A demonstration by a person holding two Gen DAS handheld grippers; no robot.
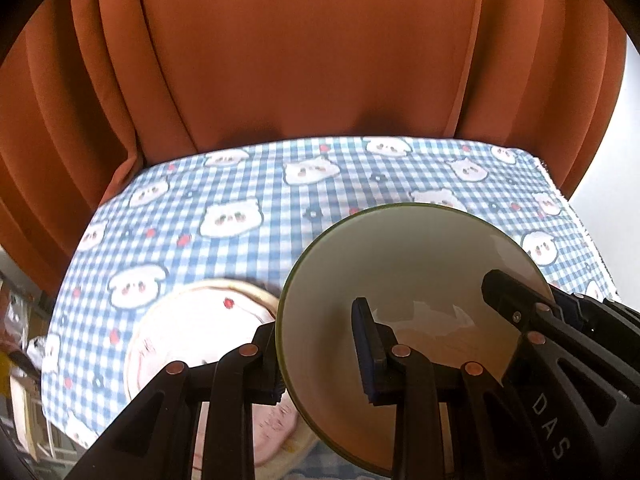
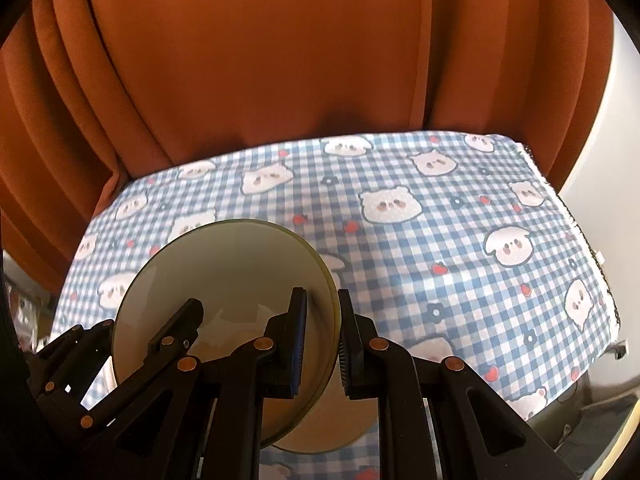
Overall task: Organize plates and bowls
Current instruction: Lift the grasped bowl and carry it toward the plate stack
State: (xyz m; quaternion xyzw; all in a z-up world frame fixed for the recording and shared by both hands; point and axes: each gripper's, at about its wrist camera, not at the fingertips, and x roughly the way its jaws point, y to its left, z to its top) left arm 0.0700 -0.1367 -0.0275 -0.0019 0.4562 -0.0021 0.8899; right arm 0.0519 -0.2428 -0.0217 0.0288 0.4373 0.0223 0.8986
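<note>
A cream bowl with a green rim (image 1: 408,280) is held between both grippers above the checked tablecloth (image 1: 256,208). My left gripper (image 1: 316,344) is shut on the bowl's left rim, one finger inside and one outside. My right gripper (image 2: 322,336) is shut on the bowl's right rim (image 2: 224,280) the same way; its finger (image 1: 516,304) also shows inside the bowl in the left wrist view. A cream plate with pink print (image 1: 188,328) lies on the cloth below and left of the bowl.
An orange curtain (image 1: 280,48) hangs right behind the table's far edge. The cloth's right edge (image 2: 576,232) drops off to a white wall. Clutter shows off the left edge (image 1: 20,344).
</note>
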